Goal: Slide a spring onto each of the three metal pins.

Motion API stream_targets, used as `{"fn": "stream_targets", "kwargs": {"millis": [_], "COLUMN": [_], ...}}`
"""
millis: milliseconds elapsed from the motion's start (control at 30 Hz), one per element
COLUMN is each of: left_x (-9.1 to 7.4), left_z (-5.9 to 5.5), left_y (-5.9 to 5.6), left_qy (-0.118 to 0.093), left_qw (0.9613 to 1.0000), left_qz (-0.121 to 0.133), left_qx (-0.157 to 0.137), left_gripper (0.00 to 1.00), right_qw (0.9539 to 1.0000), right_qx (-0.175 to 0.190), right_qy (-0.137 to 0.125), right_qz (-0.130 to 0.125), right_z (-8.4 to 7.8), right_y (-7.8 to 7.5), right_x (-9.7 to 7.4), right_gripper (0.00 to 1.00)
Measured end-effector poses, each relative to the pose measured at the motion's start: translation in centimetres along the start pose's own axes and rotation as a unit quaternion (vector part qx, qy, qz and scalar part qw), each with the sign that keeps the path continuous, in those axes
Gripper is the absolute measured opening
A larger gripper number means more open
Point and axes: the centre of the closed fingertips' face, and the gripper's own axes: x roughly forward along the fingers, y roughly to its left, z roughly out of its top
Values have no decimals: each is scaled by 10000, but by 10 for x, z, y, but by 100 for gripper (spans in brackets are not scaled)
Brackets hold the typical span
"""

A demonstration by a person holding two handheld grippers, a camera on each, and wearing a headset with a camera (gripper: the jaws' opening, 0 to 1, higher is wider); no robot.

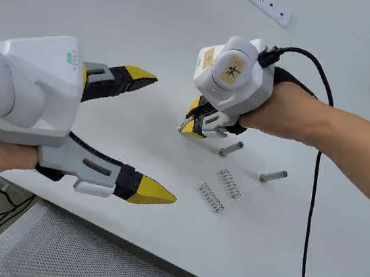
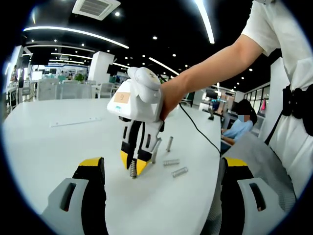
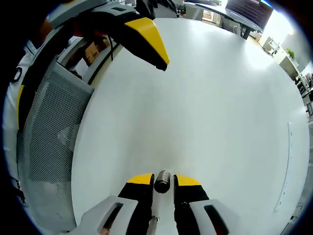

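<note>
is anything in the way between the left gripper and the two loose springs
Nothing visible: bare table separates the open left gripper from both loose springs. The right gripper sits off that line.

A smooth white tabletop [image 1: 119, 14] spreads wide, with a white power strip [image 1: 261, 0] lying near its far edge and a grey perforated metal panel [image 1: 54, 251] below its near edge. Overhead, a black ceiling [image 2: 161, 29] carries long white strip lights [image 2: 204, 22], small round spotlights and a square white air vent [image 2: 95, 7]. Farther back stand a white square pillar [image 2: 100, 66], pale chairs and tables [image 2: 63, 90], and a seated person in a light blue shirt [image 2: 238, 128].
</note>
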Motion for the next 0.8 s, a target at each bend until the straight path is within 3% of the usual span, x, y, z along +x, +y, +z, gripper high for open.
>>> {"fn": "stream_targets", "kwargs": {"millis": [267, 467, 800], "left_x": [-1, -3, -4], "left_z": [0, 0, 1], "left_y": [-2, -4, -9], "left_qy": [46, 113, 241], "left_qw": [10000, 9999, 9995], "left_qz": [-8, -19, -65], "left_qx": [45, 99, 180], "left_gripper": [99, 98, 98], "right_qw": [9998, 9985, 9923], "right_qx": [78, 191, 507], "right_qy": [-173, -433, -995], "right_qz": [-78, -263, -538], "right_z": [7, 7, 5], "right_y": [5, 1, 7], "right_x": [-11, -18, -46], "right_gripper": [18, 28, 41]}}
